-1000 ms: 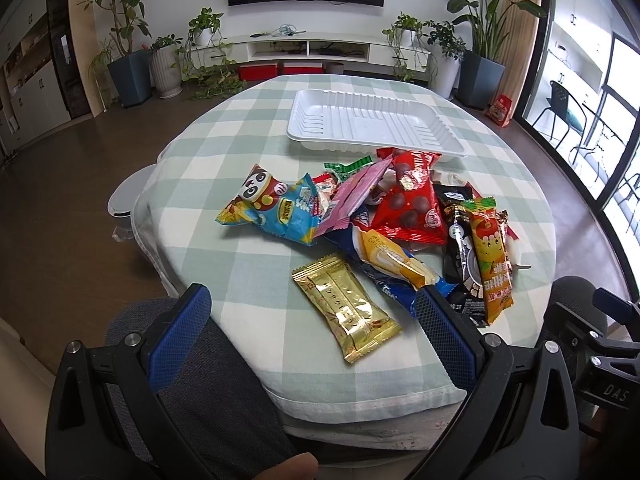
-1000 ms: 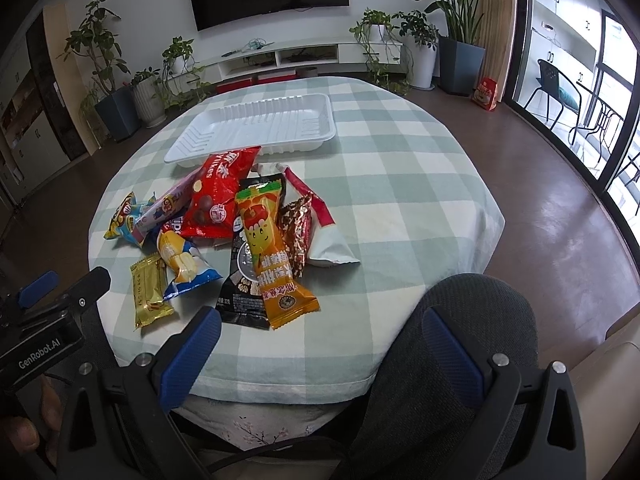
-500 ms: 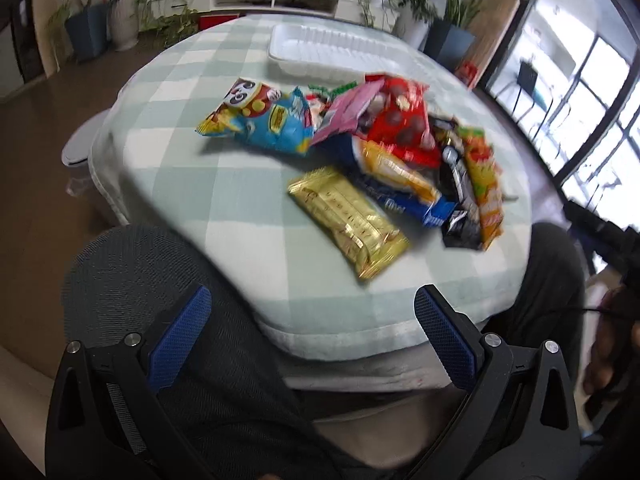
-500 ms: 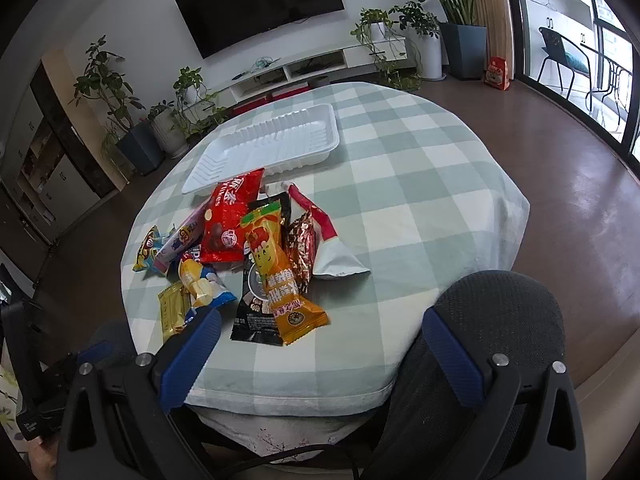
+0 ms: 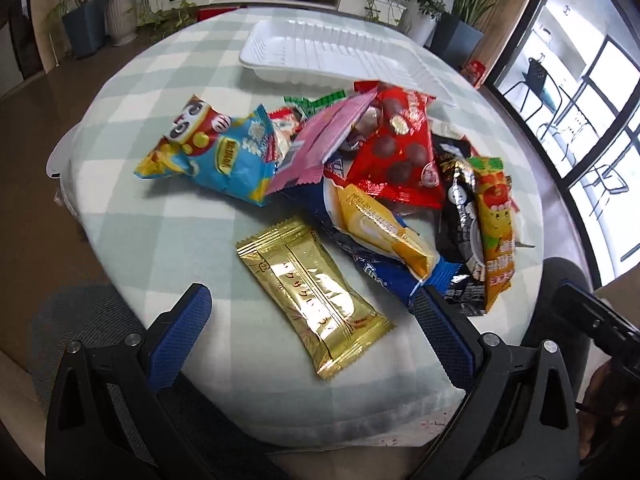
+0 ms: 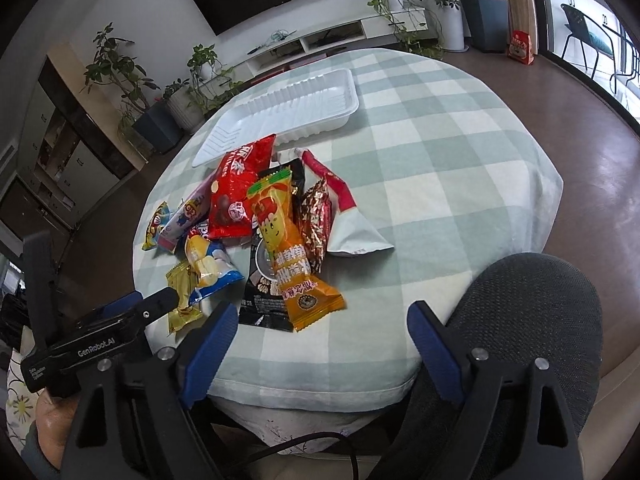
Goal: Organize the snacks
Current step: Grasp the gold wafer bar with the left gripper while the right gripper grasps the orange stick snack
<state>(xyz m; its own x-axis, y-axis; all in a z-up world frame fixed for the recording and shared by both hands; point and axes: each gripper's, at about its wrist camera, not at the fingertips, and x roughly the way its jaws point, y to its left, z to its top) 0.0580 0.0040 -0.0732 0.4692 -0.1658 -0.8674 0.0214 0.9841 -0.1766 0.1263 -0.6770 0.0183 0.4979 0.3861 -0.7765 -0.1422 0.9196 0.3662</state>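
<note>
In the left wrist view, the left tongs (image 5: 310, 312) stand wide at the bottom of the frame, nothing pressed between their blue pads; the gold foil snack packet (image 5: 312, 294) lies flat on the tabletop (image 5: 168, 208) in the gap between them, untouched. Above it, across the middle of the frame, sits a loose heap of snacks: a blue puffed-snack bag with a cartoon face (image 5: 216, 152) at the left, a pink wrapper (image 5: 324, 140) leaning over it, a red bag of chocolate balls (image 5: 400, 152) in the centre, a yellow-and-white packet (image 5: 380, 232) on top of a dark blue one, and a black packet (image 5: 456, 216) with an orange packet (image 5: 494, 224) over it at the right. A white plastic tray (image 5: 340, 52) lies empty at the top of the frame, its near rim just beside the heap.

In the right wrist view, the right tongs (image 6: 318, 332) sit at the lower middle, jaws closing yet far apart, with only the checked cloth between them. The orange packet (image 6: 284, 240) lies just above them, the tray (image 6: 288, 108) in the upper middle. The left tongs' body (image 6: 100, 340) shows at lower left, over a hand (image 6: 52, 420). A grey chair back (image 6: 528, 312) fills the lower right.
</note>
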